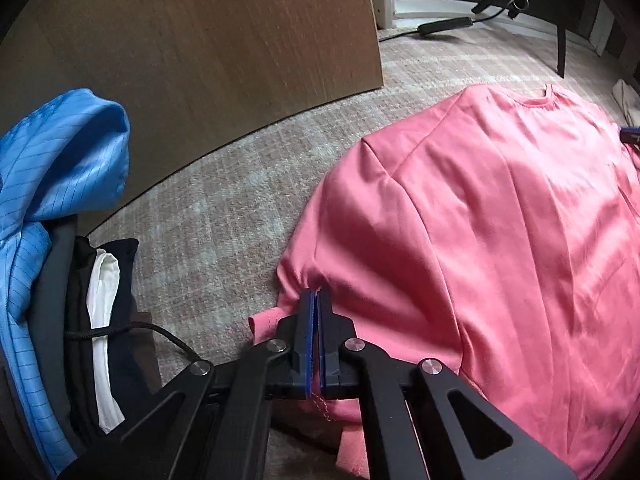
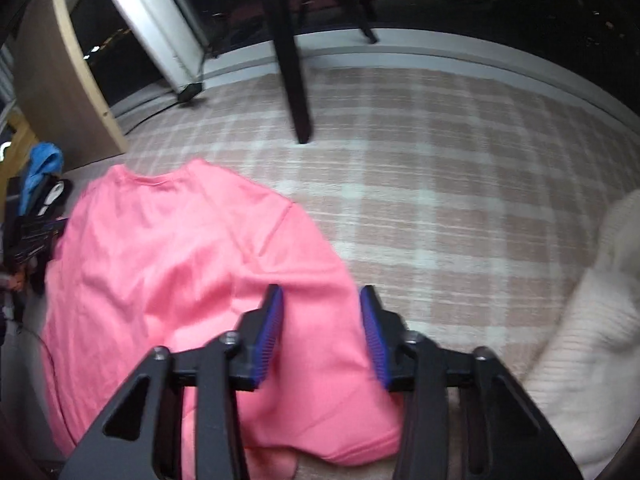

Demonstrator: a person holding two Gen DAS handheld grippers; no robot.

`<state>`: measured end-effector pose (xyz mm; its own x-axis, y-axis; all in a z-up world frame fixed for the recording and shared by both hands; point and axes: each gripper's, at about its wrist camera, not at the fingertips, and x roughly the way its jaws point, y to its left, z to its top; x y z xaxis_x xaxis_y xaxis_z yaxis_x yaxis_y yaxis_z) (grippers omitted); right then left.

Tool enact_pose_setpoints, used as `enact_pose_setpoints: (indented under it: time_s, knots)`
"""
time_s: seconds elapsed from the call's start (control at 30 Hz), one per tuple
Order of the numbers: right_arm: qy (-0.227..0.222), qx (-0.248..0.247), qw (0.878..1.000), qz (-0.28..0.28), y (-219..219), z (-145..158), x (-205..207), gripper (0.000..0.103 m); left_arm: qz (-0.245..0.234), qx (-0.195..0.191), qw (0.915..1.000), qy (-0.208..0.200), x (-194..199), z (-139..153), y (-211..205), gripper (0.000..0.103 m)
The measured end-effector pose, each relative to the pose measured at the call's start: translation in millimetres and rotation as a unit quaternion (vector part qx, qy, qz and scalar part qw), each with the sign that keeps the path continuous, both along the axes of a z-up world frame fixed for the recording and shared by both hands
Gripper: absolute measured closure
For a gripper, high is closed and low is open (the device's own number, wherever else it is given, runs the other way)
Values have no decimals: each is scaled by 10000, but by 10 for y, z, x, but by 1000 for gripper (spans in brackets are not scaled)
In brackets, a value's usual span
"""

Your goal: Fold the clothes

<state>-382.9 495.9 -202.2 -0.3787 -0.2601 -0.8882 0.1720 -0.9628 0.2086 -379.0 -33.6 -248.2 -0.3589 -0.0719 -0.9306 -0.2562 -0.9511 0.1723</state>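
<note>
Spread flat on checked beige carpet (image 2: 420, 184): pink short-sleeved T-shirt (image 1: 480, 216). Left gripper (image 1: 316, 300) pinched shut on its sleeve edge; right gripper (image 2: 322, 300) parted over the opposite sleeve. Open carpet beyond; wooden panel (image 1: 208, 40), dark chair leg (image 2: 294, 80) nearby.

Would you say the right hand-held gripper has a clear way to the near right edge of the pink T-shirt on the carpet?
Probably yes. The right hand-held gripper is open with the pink T-shirt edge between its fingers; nothing blocks it, and the cream knitted garment lies off to the side.
</note>
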Motion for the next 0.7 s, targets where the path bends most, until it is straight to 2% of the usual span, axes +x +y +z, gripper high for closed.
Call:
enact_pose_setpoints:
  time_s: [0.03,0.1,0.2,0.23,0.27,0.33,0.4,0.5,0.57,0.63,0.7]
  knots:
    - [33,71,10000,32,-19,1,1,100,46,-18,10000,30,2,10,-10,102]
    - [142,216,9996,79,-54,21,4,100,173,-170,9995,183,4,69,-36,103]
    - [741,440,9963,-30,-57,227,3,101,471,-440,9957,658,-24,253,-129,103]
    - [924,497,9944,-117,-45,293,-14,101,582,-375,9961,550,-66,230,-181,102]
    - [928,540,9941,-171,-38,304,-44,101,692,-302,9962,426,-110,203,-235,102]
    - [726,751,9943,-194,-63,221,-108,100,766,-459,9954,350,-120,140,-257,103]
    - [569,991,9933,-151,-107,132,-115,100,793,-505,9952,286,-112,124,-261,97]
    - [381,1005,9940,-200,-55,102,-70,98,788,-348,9956,367,-34,294,-266,89]
    - [430,1014,9935,-291,5,166,2,98,713,-186,9967,327,69,397,-289,83]
    - [556,894,9937,-389,88,293,126,87,614,-122,9977,250,186,466,-305,82]
    - [536,502,9964,-433,190,386,270,76,529,-229,9983,128,285,452,-279,81]
